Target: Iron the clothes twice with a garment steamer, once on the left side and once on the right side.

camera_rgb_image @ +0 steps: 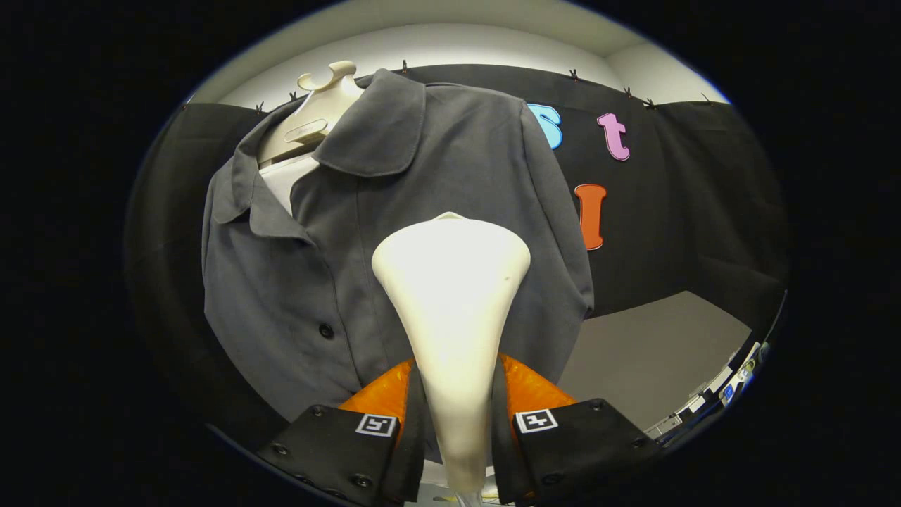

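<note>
The tongs were clenched on the steamer, one finger pressed to each side of its narrow neck. They pointed forward and slightly upward at the shirt, so that the steamer rose straight up out of the grip between the two fingers. Its wide, flared head stood well above the fingertips, its back turned toward the camera and its front toward the cloth.

The shirt was a dark grey one with a collar and dark buttons, worn by a pale dress form whose neck and knob showed above the open collar. A strip of white cloth showed inside the neckline. The steamer's head lay over the middle of the shirt's chest, beside the button line and below the collar. Whether it touched the fabric or hung just in front of it could not be told.

Beyond the shirt's sleeve, a grey floor spread out under the black wall cloth.
</note>
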A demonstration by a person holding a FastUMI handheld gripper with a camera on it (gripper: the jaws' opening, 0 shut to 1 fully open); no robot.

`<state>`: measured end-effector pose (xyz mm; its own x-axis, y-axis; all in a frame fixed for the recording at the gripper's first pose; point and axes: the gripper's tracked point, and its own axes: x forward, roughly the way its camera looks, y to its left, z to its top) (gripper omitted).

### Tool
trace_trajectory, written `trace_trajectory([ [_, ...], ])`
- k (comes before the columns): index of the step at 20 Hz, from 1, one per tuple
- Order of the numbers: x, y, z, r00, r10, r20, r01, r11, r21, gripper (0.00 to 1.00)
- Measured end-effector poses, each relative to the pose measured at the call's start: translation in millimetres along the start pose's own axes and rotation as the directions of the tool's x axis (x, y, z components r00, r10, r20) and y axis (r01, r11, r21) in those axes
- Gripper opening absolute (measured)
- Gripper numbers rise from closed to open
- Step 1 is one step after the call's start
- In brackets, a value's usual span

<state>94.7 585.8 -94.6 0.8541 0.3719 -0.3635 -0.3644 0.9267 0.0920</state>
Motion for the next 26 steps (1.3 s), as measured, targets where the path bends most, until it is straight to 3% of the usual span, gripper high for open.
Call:
trace_trajectory([
  [26,21,-11,-135,0.985,0.009,-0.17,-0.012,1.0,-0.013,0.48],
])
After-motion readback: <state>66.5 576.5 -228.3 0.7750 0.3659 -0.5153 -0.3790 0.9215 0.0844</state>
